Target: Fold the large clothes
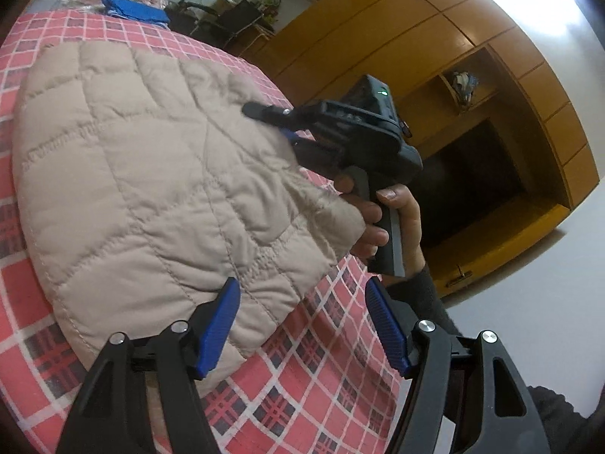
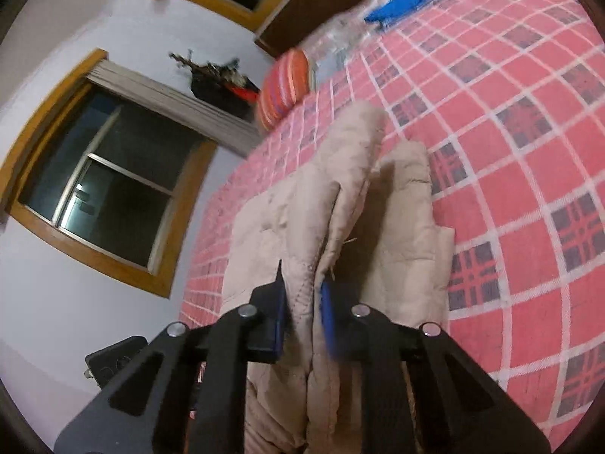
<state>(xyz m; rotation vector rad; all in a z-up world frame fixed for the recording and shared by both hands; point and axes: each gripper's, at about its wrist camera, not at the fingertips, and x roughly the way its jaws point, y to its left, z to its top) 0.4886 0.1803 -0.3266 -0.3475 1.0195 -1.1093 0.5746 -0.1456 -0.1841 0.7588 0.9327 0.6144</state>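
The right hand-held gripper (image 2: 302, 302) was clamped on a bunched edge of the beige quilted jacket (image 1: 151, 174), lifting that fold clear of the bed (image 1: 321, 378), probably so it could swing over the rest. The left hand-held gripper (image 1: 302, 325) hung with its jaws wide apart at the jacket's near hem, holding nothing, likely waiting to pin or smooth. The jacket lay across the checked bedspread near the bed's edge.

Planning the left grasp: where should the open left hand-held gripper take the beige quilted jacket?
Take the beige quilted jacket at its near stitched hem corner, from the bed's edge side. It lies flat just ahead of the left hand-held gripper; the right hand-held gripper already pinches another edge.
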